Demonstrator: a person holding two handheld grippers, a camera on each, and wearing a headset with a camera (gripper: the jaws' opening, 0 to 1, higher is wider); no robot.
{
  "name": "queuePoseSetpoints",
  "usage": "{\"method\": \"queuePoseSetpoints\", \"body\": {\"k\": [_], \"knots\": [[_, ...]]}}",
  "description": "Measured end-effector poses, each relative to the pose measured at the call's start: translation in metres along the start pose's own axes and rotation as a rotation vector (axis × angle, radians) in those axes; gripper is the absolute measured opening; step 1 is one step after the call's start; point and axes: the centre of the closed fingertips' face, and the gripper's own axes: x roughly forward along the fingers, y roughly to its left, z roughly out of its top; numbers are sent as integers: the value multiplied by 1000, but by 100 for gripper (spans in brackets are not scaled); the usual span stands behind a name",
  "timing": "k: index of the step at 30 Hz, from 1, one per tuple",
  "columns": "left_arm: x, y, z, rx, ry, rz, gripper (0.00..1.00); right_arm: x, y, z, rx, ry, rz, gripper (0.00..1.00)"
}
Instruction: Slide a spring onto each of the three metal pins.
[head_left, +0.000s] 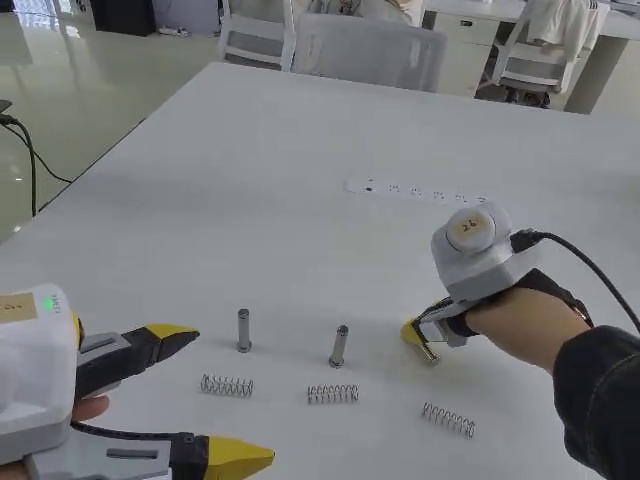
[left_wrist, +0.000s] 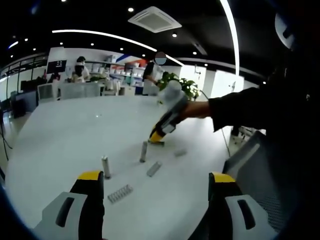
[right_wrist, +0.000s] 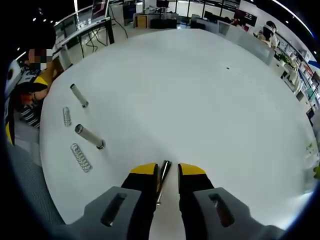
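Two metal pins (head_left: 243, 330) (head_left: 339, 345) stand upright on the white table (head_left: 300, 150). In front of them lie three springs (head_left: 226, 385) (head_left: 332, 394) (head_left: 447, 419). My right gripper (head_left: 418, 338) is low at the table, to the right of the second pin. Its own view shows the jaws of the right gripper (right_wrist: 167, 172) closed narrowly on a third pin (right_wrist: 162, 177), which rests against the left pad. My left gripper (head_left: 232, 395) hovers at the front left, jaws wide open around nothing. From the left gripper (left_wrist: 156, 179) I see the pins (left_wrist: 106, 166) (left_wrist: 144, 151) and the nearest spring (left_wrist: 120, 193).
A row of flush sockets (head_left: 415, 190) is set into the table beyond the right gripper. Chairs (head_left: 370, 50) stand along the far edge. A black cable (head_left: 590, 265) trails from the right gripper. The near table edge lies just behind my left gripper.
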Motion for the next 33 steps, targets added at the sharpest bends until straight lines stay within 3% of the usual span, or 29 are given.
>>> {"method": "queuePoseSetpoints", "body": {"k": [7, 16, 22, 33], "knots": [[0, 0, 0, -1, -1, 2, 82, 3, 2, -3, -1, 40, -6, 9], [-1, 0, 1, 4, -2, 4, 81, 2, 3, -3, 59, 72, -2, 5], [-2, 1, 1, 5, -6, 5, 81, -4, 2, -5, 98, 47, -1, 5], [0, -3, 2, 20, -4, -8, 80, -34, 5, -2, 105, -29, -21, 5]]}}
